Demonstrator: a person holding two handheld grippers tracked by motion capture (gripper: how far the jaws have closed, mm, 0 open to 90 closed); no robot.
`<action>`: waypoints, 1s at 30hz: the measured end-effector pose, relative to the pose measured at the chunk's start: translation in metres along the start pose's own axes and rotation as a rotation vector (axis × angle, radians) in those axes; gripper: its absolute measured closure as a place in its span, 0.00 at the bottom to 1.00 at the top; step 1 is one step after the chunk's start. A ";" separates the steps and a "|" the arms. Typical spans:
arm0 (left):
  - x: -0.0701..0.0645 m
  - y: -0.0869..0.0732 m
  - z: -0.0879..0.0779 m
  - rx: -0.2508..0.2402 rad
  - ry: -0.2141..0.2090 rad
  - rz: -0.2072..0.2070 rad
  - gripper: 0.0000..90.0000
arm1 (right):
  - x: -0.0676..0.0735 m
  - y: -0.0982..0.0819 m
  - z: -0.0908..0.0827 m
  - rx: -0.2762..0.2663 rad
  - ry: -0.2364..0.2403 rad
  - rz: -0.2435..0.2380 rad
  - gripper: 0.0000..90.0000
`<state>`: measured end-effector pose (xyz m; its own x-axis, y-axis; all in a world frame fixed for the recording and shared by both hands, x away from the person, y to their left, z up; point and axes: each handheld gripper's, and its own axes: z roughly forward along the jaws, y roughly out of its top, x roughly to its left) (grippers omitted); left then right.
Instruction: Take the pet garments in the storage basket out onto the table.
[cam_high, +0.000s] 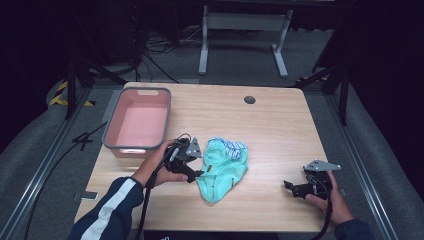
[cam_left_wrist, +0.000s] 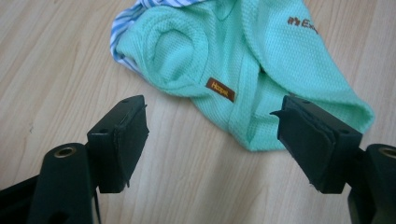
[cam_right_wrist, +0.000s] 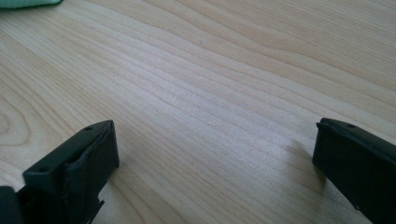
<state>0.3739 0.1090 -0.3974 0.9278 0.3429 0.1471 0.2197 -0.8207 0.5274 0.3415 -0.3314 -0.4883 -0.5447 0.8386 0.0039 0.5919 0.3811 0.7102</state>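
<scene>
A crumpled mint-green garment (cam_high: 222, 170) with a blue-and-white striped part lies on the wooden table (cam_high: 270, 125), a little left of the middle. In the left gripper view the garment (cam_left_wrist: 243, 60) shows a small brown label and dark lettering. My left gripper (cam_high: 196, 175) sits at the garment's left edge, and its jaws stand apart (cam_left_wrist: 212, 135) with bare wood and a corner of the cloth between them, pads not pressing on it. My right gripper (cam_high: 289, 186) rests near the table's front right, open (cam_right_wrist: 215, 158) over bare wood, well clear of the garment.
A pink bin with a grey rim (cam_high: 137, 120) stands at the table's back left, nothing inside it. A dark round grommet (cam_high: 249, 99) sits near the back edge. Cables trail from both grippers toward the front edge. A white frame (cam_high: 245, 30) stands on the floor beyond the table.
</scene>
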 end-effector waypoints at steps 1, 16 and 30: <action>-0.002 -0.006 0.000 0.009 0.009 -0.005 0.27 | 0.000 0.000 0.000 0.000 0.000 0.000 0.01; -0.009 -0.038 -0.007 0.045 0.056 0.027 0.25 | 0.000 0.000 0.000 0.000 0.000 0.000 0.01; -0.007 -0.091 -0.024 0.058 0.135 -0.015 0.24 | 0.000 0.000 0.000 0.000 0.000 0.000 0.01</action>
<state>0.3403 0.1921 -0.4265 0.8763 0.4100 0.2529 0.2536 -0.8391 0.4813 0.3415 -0.3314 -0.4883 -0.5449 0.8385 0.0042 0.5919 0.3810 0.7103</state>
